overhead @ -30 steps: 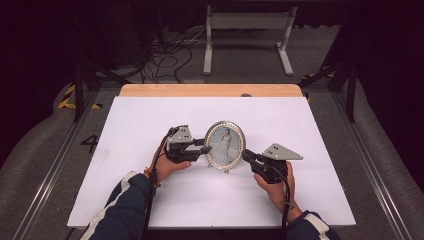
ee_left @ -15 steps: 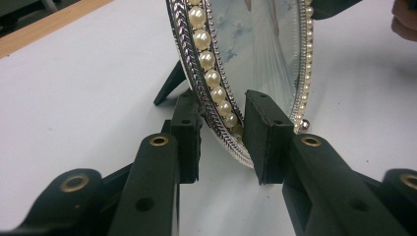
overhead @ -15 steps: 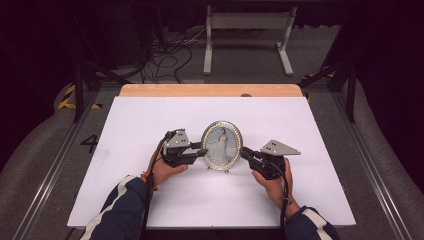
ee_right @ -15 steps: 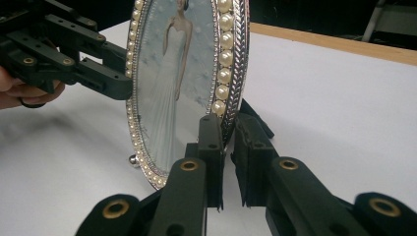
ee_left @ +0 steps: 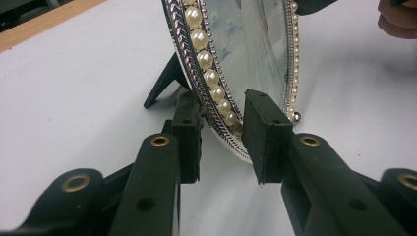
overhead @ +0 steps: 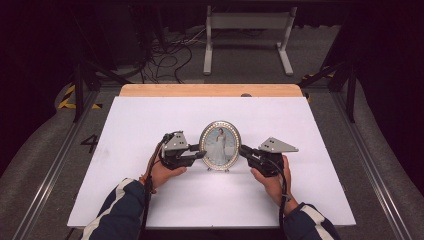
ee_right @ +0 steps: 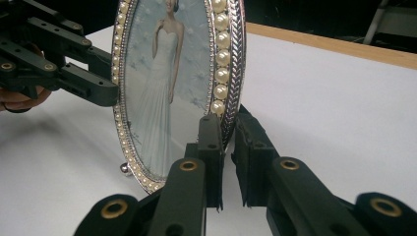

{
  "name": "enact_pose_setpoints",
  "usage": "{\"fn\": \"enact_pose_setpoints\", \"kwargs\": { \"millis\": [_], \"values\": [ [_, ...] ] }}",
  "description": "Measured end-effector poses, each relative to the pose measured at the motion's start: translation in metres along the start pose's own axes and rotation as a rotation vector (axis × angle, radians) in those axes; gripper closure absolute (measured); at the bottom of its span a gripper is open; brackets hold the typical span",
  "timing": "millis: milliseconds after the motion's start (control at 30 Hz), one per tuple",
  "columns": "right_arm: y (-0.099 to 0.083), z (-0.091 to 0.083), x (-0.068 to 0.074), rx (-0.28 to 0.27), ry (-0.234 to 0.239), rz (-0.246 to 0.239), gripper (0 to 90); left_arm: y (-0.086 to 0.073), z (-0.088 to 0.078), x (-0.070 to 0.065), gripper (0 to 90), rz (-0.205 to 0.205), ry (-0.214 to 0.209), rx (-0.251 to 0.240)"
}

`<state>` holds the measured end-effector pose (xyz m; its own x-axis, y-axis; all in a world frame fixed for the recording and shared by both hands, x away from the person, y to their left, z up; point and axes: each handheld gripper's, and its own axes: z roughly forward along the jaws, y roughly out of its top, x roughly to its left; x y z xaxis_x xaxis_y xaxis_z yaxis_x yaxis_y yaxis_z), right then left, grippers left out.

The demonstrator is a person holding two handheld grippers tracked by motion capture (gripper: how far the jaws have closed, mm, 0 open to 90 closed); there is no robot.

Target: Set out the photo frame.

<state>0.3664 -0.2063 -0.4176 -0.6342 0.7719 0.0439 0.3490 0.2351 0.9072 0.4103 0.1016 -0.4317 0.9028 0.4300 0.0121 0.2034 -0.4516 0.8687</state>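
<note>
The right gripper (ee_right: 226, 147) is clamped on the right rim of the frame (overhead: 220, 145), one jaw on the pearl-edged front, the other behind. The left gripper (ee_left: 221, 135) has its jaws astride the left rim; they have just been closing, and a gap shows at the front pad (ee_left: 265, 132), so I would call this one not yet gripping, though the back pad's contact is hard to judge. The frame stands near the middle of the table (overhead: 125, 165), its bottom touching the surface between the two hands. Standing it up looks largely done; what seems left is settling it on its back strut (ee_left: 164, 81) and letting go. Its long axis runs upright, and the picture faces the near edge, toward the person.
</note>
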Motion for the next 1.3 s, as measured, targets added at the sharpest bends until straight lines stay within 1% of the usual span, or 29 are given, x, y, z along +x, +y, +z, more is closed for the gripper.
{"fn": "enact_pose_setpoints", "kwargs": {
  "millis": [100,233,367,700,867,1033,1067,1100,1133,1167,1200,1267,1300],
  "values": [
    [0.0003,0.0007,-0.0001,0.0,-0.003,-0.009,81.8,-0.0001,-0.0008,-0.0009,68.9,0.0,-0.001,0.005],
    [0.0006,0.0017,-0.0003,0.001,-0.008,-0.02,81.7,0.0008,-0.0017,-0.0029,68.6,0.015,0.007,0.01],
    [0.0011,0.0017,0.0008,0.002,-0.008,-0.024,81.7,0.0004,-0.002,-0.0041,67.8,0.023,0.026,0.017],
    [0.0007,0.0015,0.0026,0.008,0.005,-0.029,80.3,0.0005,-0.002,-0.003,67.0,0.035,0.033,0.019],
    [0.0006,0.0021,0.0032,0.013,0.002,-0.038,80.3,0.0003,-0.0022,-0.0029,66.9,0.036,0.033,0.019],
    [0.0014,0.002,0.0037,0.021,-0.003,-0.067,80.8,0.0005,-0.0024,-0.0033,66.8,0.035,0.033,0.019],
    [0.0025,0.0018,0.004,0.025,-0.006,-0.082,80.7,0.0006,-0.0026,-0.0035,66.7,0.036,0.032,0.019],
    [0.0049,0.001,0.0043,0.037,-0.009,-0.108,80.2,0.0007,-0.0029,-0.0036,66.8,0.039,0.033,0.018],
    [0.0065,0.0007,0.0037,0.051,0.001,-0.121,79.5,0.0009,-0.0032,-0.0034,66.7,0.042,0.031,0.017],
    [0.0068,0.0002,0.0031,0.055,0.004,-0.127,79.5,0.001,-0.0031,-0.0034,66.8,0.042,0.031,0.017],
    [0.0061,-0.0004,0.0028,0.052,0.0,-0.131,79.5,0.0012,-0.003,-0.0035,66.7,0.044,0.032,0.016],
    [0.0053,0.0001,0.0031,0.061,-0.007,-0.143,79.1,0.0013,-0.003,-0.0039,66.5,0.043,0.036,0.016],
    [0.0055,-0.0002,0.0037,0.061,-0.012,-0.146,78.4,0.0016,-0.0033,-0.0043,66.4,0.049,0.04,0.019]
  ]
}}
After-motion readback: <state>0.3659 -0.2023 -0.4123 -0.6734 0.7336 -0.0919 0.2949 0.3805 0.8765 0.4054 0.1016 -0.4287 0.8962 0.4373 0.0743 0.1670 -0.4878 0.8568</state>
